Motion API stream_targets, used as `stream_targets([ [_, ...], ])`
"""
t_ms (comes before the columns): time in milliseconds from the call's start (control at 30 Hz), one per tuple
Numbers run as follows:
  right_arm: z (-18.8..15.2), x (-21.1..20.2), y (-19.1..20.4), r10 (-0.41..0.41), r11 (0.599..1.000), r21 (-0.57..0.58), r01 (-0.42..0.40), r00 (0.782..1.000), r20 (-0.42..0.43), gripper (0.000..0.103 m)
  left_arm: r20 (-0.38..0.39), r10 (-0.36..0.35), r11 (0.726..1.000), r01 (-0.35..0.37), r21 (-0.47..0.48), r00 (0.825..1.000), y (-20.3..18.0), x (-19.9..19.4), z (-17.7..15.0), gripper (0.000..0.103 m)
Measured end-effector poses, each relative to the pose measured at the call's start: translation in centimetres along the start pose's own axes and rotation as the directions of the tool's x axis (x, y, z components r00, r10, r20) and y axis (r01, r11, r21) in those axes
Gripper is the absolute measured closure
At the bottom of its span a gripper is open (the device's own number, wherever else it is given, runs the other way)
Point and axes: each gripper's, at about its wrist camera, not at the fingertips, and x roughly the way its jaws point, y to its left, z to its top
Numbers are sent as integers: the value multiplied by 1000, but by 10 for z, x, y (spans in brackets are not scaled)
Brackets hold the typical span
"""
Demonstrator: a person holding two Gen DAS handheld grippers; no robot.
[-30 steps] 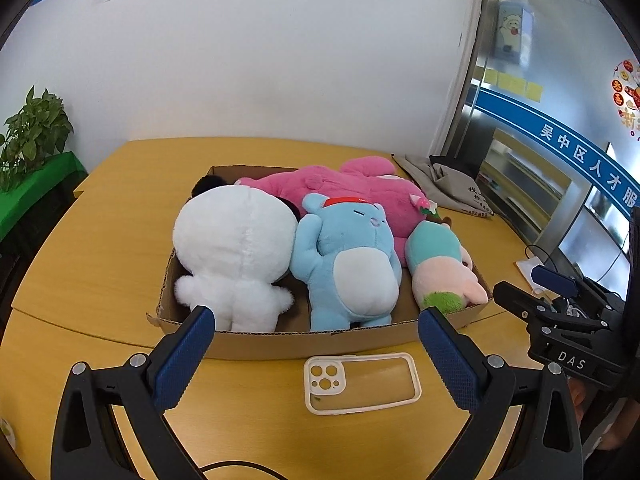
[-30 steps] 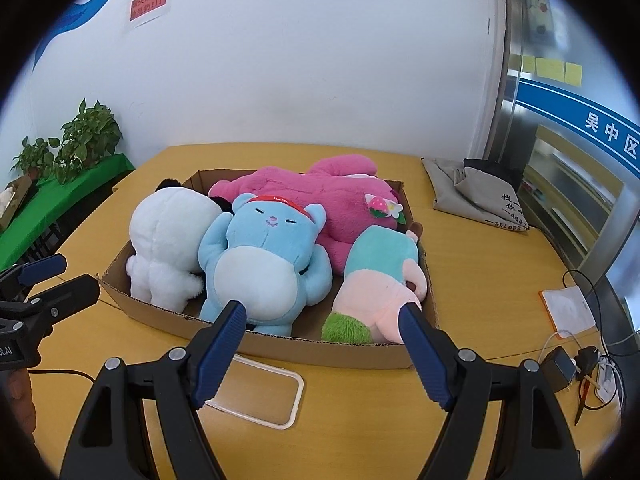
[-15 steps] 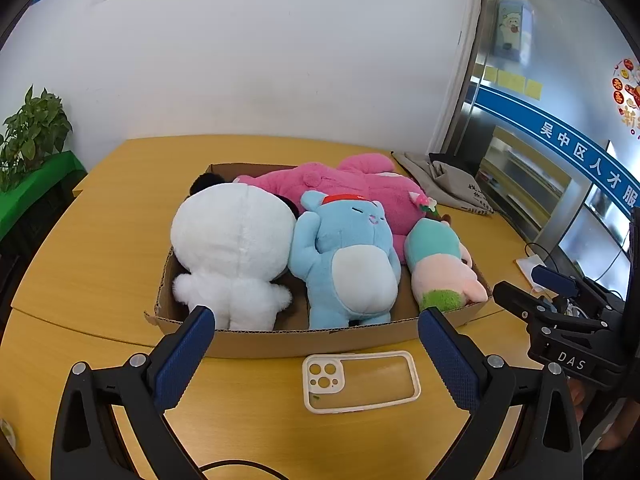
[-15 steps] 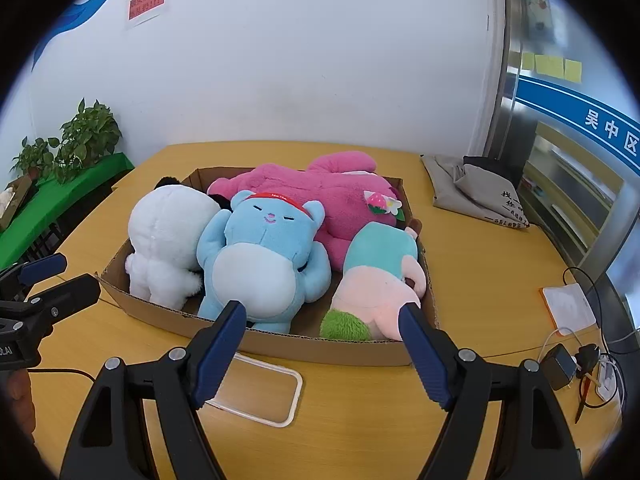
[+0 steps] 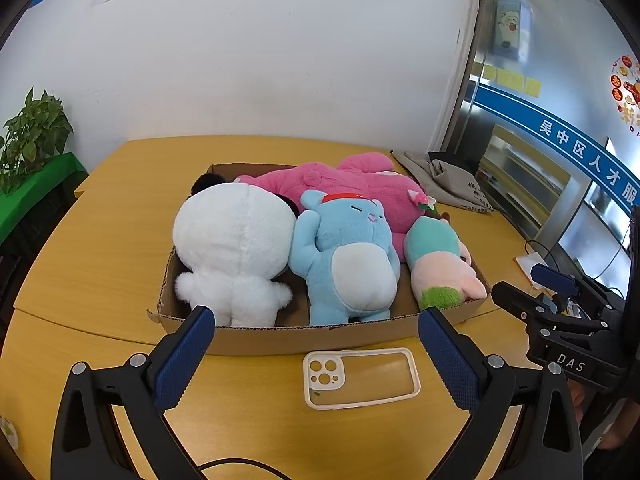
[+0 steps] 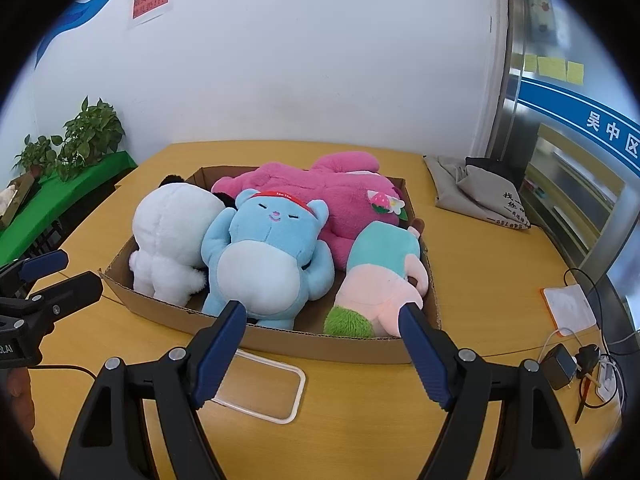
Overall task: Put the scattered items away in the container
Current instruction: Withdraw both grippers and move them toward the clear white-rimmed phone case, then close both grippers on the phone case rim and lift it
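Holding both tools above the near edge of the table (image 5: 100,240), I keep my left gripper (image 5: 316,344) and right gripper (image 6: 322,342) spread wide, empty. Four plush toys — white (image 5: 234,252), blue (image 5: 348,260), pink (image 5: 352,188), teal-pink (image 5: 438,264) — fill the cardboard box (image 5: 312,338). The phone case (image 5: 360,378) lies just beside its near wall.

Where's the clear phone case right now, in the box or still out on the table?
Out. The phone case lies flat on the table, just in front of the cardboard box's near wall, untouched by either claw.
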Motion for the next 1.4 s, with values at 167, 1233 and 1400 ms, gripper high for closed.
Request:
stream_targets([
  [167, 0, 0, 0, 1, 1000, -2, -1, 1000, -2, 24, -5, 0, 1000, 0, 1, 1000, 0, -1, -1, 0],
  [1233, -71, 74, -14, 85, 994, 86, -65, 964, -253, 24, -260, -23, 1000, 22, -7, 965, 20, 81, -53, 3],
  [1400, -94, 111, -13, 123, 986, 146, -78, 937, -328, 26, -361, -18, 999, 26, 18, 932, 13, 123, -77, 23],
])
